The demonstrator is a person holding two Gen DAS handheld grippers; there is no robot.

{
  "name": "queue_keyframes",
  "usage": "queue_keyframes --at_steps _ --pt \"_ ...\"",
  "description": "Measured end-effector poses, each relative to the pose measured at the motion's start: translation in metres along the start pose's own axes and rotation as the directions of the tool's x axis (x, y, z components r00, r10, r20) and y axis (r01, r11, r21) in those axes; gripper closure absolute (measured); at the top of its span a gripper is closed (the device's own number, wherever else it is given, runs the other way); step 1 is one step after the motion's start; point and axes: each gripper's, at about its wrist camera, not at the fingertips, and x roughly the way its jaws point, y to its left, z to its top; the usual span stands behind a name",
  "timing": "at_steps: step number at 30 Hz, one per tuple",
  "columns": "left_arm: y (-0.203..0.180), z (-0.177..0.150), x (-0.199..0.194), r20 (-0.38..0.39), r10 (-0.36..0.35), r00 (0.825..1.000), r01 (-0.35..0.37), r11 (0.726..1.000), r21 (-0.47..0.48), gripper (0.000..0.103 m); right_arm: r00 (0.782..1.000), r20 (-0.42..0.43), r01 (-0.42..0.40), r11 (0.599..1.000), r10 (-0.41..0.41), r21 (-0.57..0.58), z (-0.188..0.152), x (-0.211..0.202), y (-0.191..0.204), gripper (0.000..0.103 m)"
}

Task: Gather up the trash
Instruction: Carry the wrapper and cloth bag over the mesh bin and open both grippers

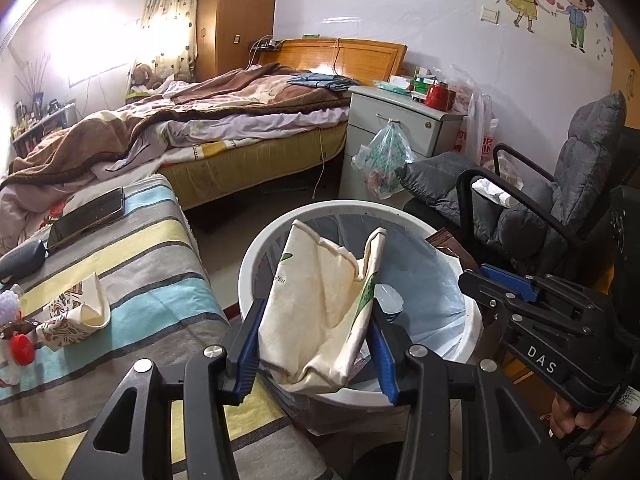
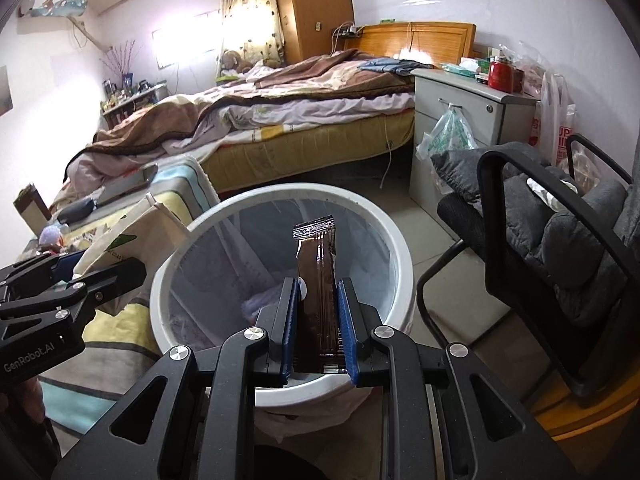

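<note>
A white trash bin [image 1: 256,248] with a pale blue liner stands on the floor beside a striped bed cover. My left gripper [image 1: 316,320] is shut on a crumpled cream paper bag [image 1: 320,304] and holds it over the bin's mouth. My right gripper [image 2: 318,292] is shut on a dark brown foil wrapper [image 2: 316,264], upright above the same bin [image 2: 400,248]. The right gripper also shows in the left wrist view [image 1: 500,280], at the bin's right rim. The left gripper [image 2: 108,272] and its bag [image 2: 132,240] show at the left of the right wrist view.
On the striped cover [image 1: 140,264] lie a patterned paper cup [image 1: 76,316], a phone [image 1: 88,216], a dark case [image 1: 20,258] and small red and white items [image 1: 20,350]. A grey padded chair [image 1: 560,200] stands right of the bin. A bedside cabinet [image 1: 396,128] and bed lie behind.
</note>
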Motion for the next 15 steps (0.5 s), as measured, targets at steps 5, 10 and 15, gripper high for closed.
queue_keyframes --at_steps 5,10,15 --pt "0.006 -0.002 0.009 -0.023 -0.019 1.0 0.018 0.999 -0.028 0.051 1.0 -0.025 0.011 1.0 -0.011 -0.011 -0.001 0.01 -0.001 0.08" --pt "0.009 -0.003 0.008 -0.013 -0.031 0.999 0.03 0.999 -0.038 0.036 0.999 -0.036 0.032 0.999 -0.032 -0.019 -0.002 0.013 -0.002 0.064" --pt "0.011 -0.004 0.002 0.0 -0.016 1.0 0.016 0.999 -0.039 0.036 0.999 -0.032 0.018 1.0 -0.019 -0.003 -0.002 0.01 -0.003 0.057"
